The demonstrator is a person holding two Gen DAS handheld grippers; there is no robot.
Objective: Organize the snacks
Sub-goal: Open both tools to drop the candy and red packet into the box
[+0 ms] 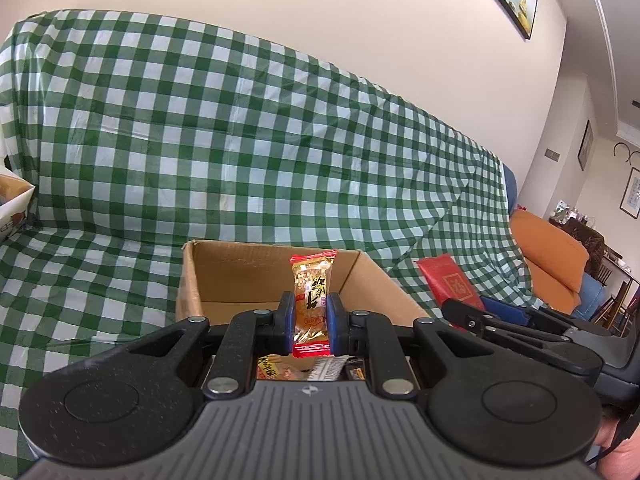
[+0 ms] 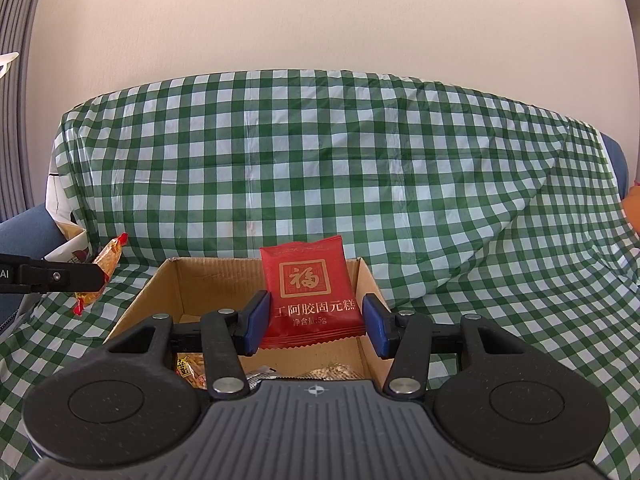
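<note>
Sofa cover: I count one green-and-white checked cloth, draped over the whole sofa, seat and back.
Cardboard box: one, open-topped, sitting on the covered seat in front of both my tools.
Snacks in the box: at least three loose packets low in the box, partly hidden by my tool bodies; I cannot give an exact count.
Red sachet: one flat red sachet with a gold square emblem, held upright above the box.
Right tool: one, its blue pads spread moderately wide and pinching the red sachet by its two side edges.
Golden snack bar: one clear-wrapped bar with red crimped ends, standing upright over the near edge of the box.
Left tool: one, pads pressed close together, pinching the golden snack bar across its middle.
Placement: from the left wrist view, my right tool sits off to the right with its sachet beside the box.
</note>
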